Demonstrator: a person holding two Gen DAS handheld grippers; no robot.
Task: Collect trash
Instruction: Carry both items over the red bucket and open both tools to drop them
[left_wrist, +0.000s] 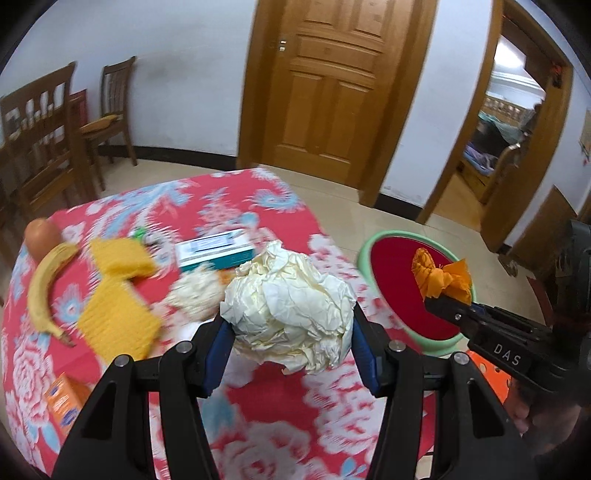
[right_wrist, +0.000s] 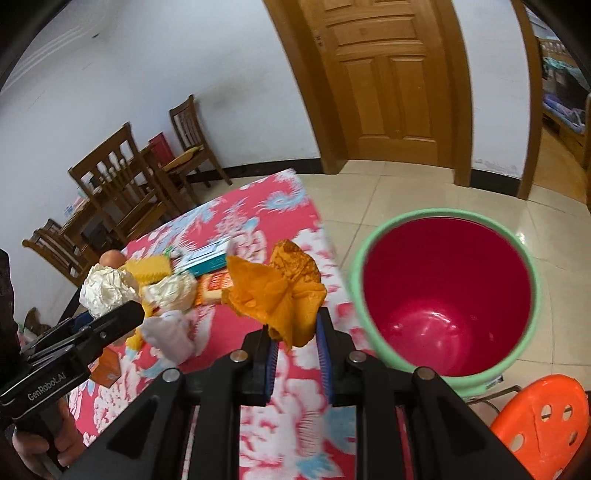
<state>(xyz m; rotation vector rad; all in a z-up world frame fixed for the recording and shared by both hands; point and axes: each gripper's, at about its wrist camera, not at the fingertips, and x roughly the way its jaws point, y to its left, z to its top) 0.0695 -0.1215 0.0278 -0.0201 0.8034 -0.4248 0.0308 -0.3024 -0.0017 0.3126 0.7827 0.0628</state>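
Left jaws clamped on cream paper wad (left_wrist: 288, 306), right jaws on orange wrapper (right_wrist: 275, 295), beside red bucket (right_wrist: 445, 291).

Our left gripper (left_wrist: 291, 332) clamps a crumpled cream paper ball (left_wrist: 291, 306) above the red floral tablecloth (left_wrist: 258, 424). To its right, our right gripper (left_wrist: 439, 295) pinches an orange wad (left_wrist: 439, 271) over the green-rimmed red bin (left_wrist: 399, 273).
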